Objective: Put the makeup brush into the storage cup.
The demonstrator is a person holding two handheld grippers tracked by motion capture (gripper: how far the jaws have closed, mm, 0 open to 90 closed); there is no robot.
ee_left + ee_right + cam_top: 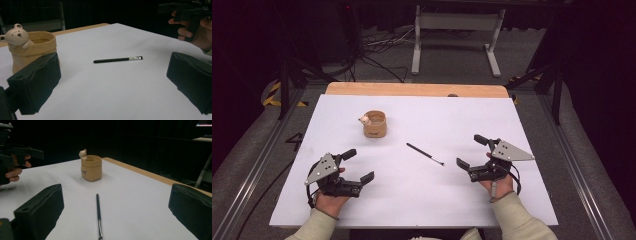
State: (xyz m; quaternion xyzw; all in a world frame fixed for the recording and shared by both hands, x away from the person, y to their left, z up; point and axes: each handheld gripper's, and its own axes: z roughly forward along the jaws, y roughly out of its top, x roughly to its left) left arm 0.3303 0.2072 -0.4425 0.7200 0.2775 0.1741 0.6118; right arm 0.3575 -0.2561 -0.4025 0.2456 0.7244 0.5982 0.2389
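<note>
Both sets of jaws are spread wide with nothing between them. The left gripper [353,164] sits low over the near left part of the white table top [462,200], and in its own view the jaws frame bare white surface, with the thin black makeup brush with a silver ferrule [118,59] lying flat out ahead of them, well apart from either pad. Same story for the right gripper [471,151] on the near right side: in the right gripper view the brush [98,216] lies ahead between the two jaws, roughly lengthwise, its bristle end nearest that camera, not touching anything.

From the high view the brush [425,154] is near the middle of the table, lying at a slant between the two grippers, a bit closer to the right one.

Further out, the tan ceramic cup shaped like a sack with a small bear figure on its rim [374,124] stands upright toward the far left of the table, well apart from the brush. In the left gripper view it's just behind the left jaw [32,50]. Beyond the white top there's a strip of wooden table edge [412,89].
</note>
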